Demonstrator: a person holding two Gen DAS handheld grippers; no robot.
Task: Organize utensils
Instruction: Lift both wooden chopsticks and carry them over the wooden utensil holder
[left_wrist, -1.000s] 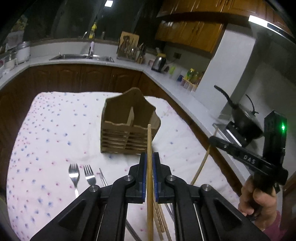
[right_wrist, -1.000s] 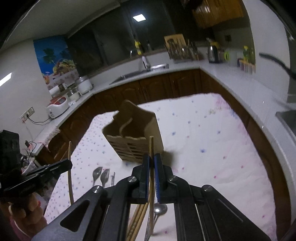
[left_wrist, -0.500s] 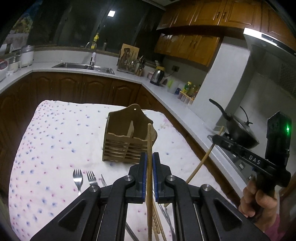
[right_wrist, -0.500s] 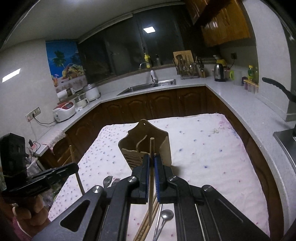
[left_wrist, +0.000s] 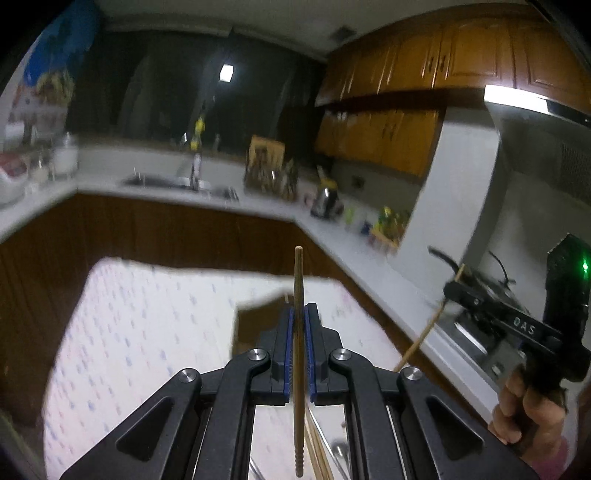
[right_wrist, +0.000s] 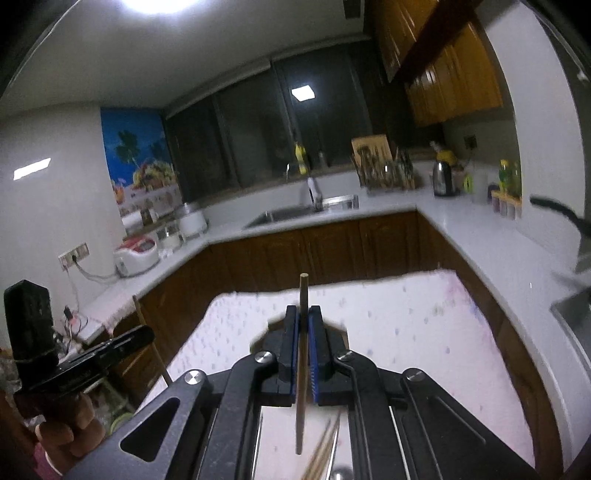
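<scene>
Two chopsticks are in play, one in each gripper, both lifted above the cloth-covered table (left_wrist: 140, 332). The left gripper (left_wrist: 300, 332) has its blue-padded fingers (left_wrist: 289, 347) closed tight on a wooden chopstick (left_wrist: 298, 369), which stands nearly upright between them, blunt end above the fingertips and ridged tip hanging below. The right gripper (right_wrist: 303, 339) is likewise clamped on its own chopstick (right_wrist: 301, 369), held in much the same near-vertical pose. Each view also catches the opposite hand at its edge, carrying its gripper with a stick slanting down from it. The wooden utensil holder (left_wrist: 255, 325) sits on the table directly behind the left gripper's fingers and is largely hidden; in the right wrist view only a blurred brown patch shows around the fingertips. More chopsticks (right_wrist: 325, 450) and what looks like a spoon lie on the cloth beneath the grippers. The step in hand appears to be carrying the sticks toward the holder. The next move probably calls for bringing each tip over an open compartment, lowering it inside, and only then parting the fingers; a tilted stick could catch on the rim or the divider.
</scene>
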